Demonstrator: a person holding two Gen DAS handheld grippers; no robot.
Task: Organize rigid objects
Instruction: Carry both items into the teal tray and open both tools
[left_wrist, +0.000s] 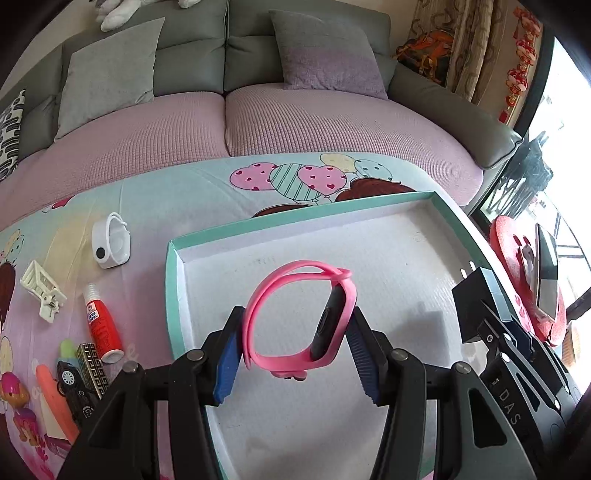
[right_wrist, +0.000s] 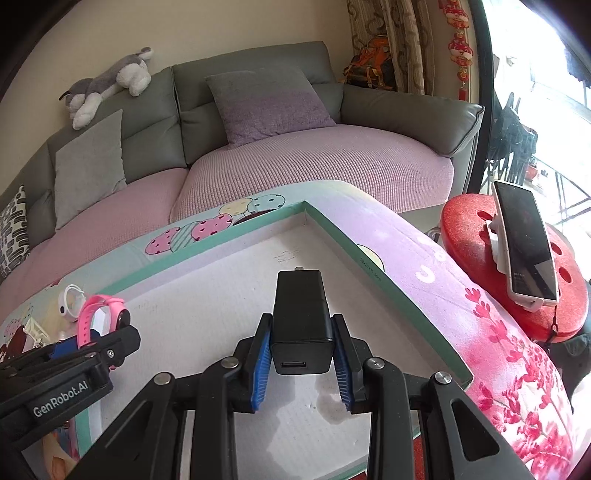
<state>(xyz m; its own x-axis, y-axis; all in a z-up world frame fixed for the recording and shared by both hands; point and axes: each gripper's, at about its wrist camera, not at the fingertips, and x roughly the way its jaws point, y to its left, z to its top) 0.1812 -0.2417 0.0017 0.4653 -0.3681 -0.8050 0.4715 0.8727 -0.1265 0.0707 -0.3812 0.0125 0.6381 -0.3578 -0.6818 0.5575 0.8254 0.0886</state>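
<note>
My left gripper (left_wrist: 295, 328) is shut on a pink smart band (left_wrist: 299, 317) and holds it above the white floor of a teal-rimmed tray (left_wrist: 173, 295). My right gripper (right_wrist: 301, 347) is shut on a black USB charger (right_wrist: 301, 321) over the same tray (right_wrist: 332, 225). The charger (left_wrist: 476, 306) and the right gripper show at the right of the left wrist view. The band (right_wrist: 99, 317) and the left gripper show at the left of the right wrist view.
Left of the tray on the printed cloth lie a white watch-like device (left_wrist: 110, 243), a white clip (left_wrist: 42, 291), a red glue tube (left_wrist: 101, 325), a toy car (left_wrist: 74, 387) and other small items. A phone on a stand (right_wrist: 524, 243) sits on a red stool (right_wrist: 465, 236). A sofa (right_wrist: 295, 155) stands behind.
</note>
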